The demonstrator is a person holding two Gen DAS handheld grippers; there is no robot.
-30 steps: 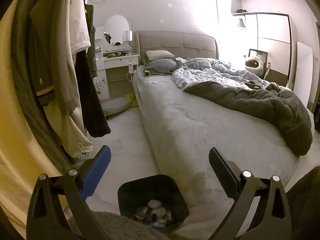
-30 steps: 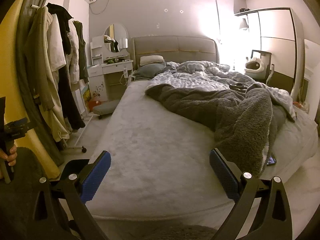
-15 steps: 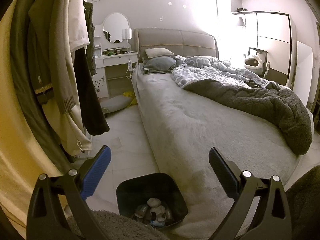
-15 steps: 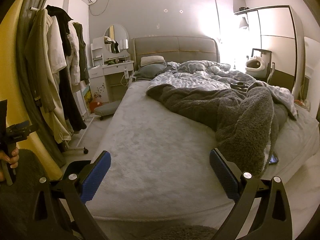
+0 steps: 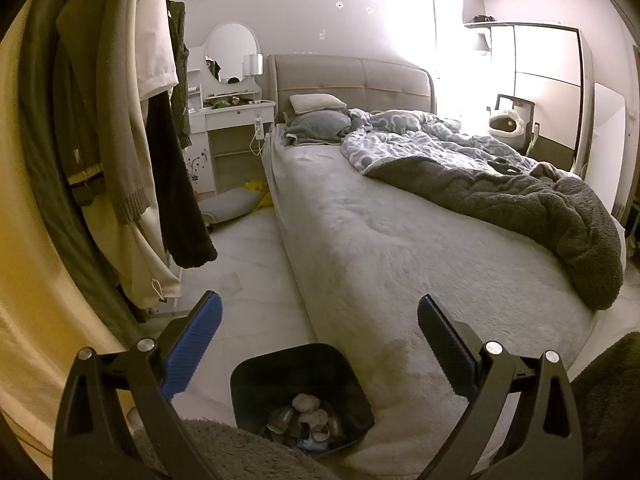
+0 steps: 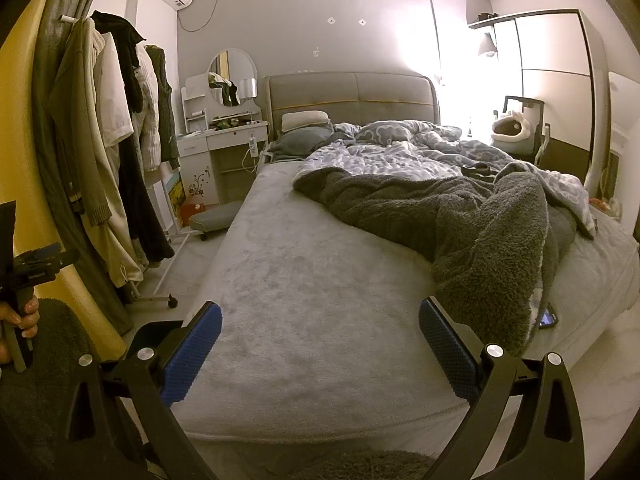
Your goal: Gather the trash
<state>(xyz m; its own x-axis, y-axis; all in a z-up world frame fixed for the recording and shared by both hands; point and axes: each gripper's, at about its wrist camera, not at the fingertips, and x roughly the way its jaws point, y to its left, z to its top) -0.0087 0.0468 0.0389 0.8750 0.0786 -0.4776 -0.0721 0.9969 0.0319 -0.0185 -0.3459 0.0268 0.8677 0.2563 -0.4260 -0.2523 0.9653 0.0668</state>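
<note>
Left wrist view: the left tool [image 5: 318,312] hangs above the floor with its two blue ribbed pads spread wide and nothing between them, a stance that suits a search rather than a grasp. At 6 o'clock stands the black square plastic waste bin [image 5: 352,384], set against the foot corner of the bed, presumably so trash can be dropped in from either side; pale crumpled paper wads and foil scraps [image 5: 306,420] lie at its bottom. At 9 o'clock a rack of hanging coats and knitwear [image 5: 120,140] drapes nearly to the floor. The grey plush bed cover [image 5: 400,248] fills the centre, with a dark fleece blanket [image 5: 540,208] bunched at 3 o'clock. Right wrist view: the right tool [image 6: 320,316] is likewise fully spread and empty, aimed along the bed. The fleece blanket spills over the mattress edge at 4 o'clock, and beside its hem lies a dark flat phone [image 6: 547,319]. At 9 o'clock a hand [image 6: 20,316] grips the other tool's handle. No loose trash can be made out on the bed or floor from here.
</note>
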